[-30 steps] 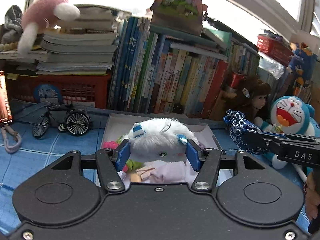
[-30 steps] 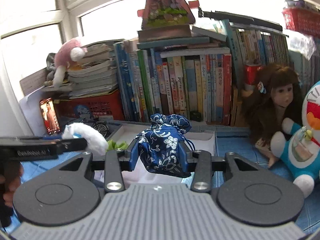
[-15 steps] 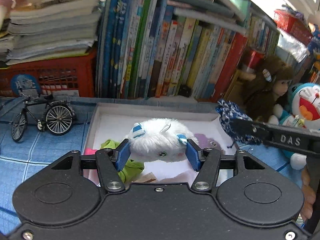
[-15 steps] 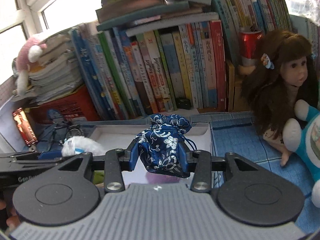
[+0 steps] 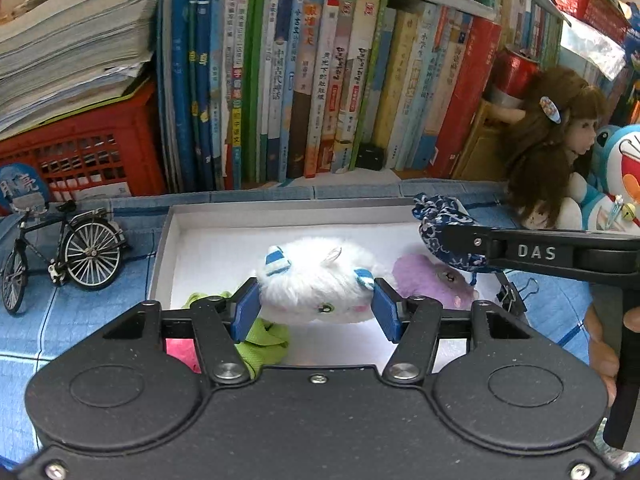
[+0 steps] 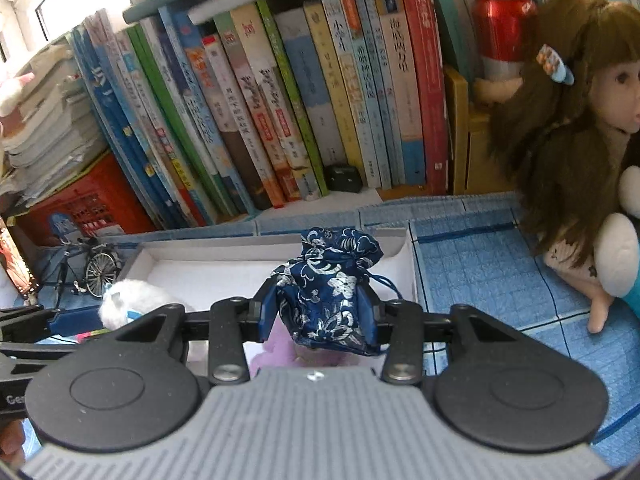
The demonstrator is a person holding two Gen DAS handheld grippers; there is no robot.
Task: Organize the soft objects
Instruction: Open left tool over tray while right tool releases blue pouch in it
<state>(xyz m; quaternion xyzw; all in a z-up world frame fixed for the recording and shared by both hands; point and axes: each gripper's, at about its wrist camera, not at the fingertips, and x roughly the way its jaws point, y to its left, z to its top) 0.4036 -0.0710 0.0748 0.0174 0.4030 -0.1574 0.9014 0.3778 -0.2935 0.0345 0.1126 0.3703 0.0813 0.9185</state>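
Now left tongs [image 5: 316, 308] clamp white plush [image 5: 316, 280], right tongs [image 6: 318, 314] blue pouch [image 6: 328, 280], above box [image 5: 280, 216]

We hold both grippers side by side, each tipped downward. Our left gripper [image 5: 316, 306] has its blue pads [image 5: 245, 310] pressed against the two sides of a white plush [image 5: 316, 280]. Our right gripper [image 6: 320, 312] is clamped on a blue pouch [image 6: 328, 280], which bulges above its fingers. In the left view the right gripper reaches in from the right edge, with our fingers [image 5: 600, 344] wrapped round its black handle.
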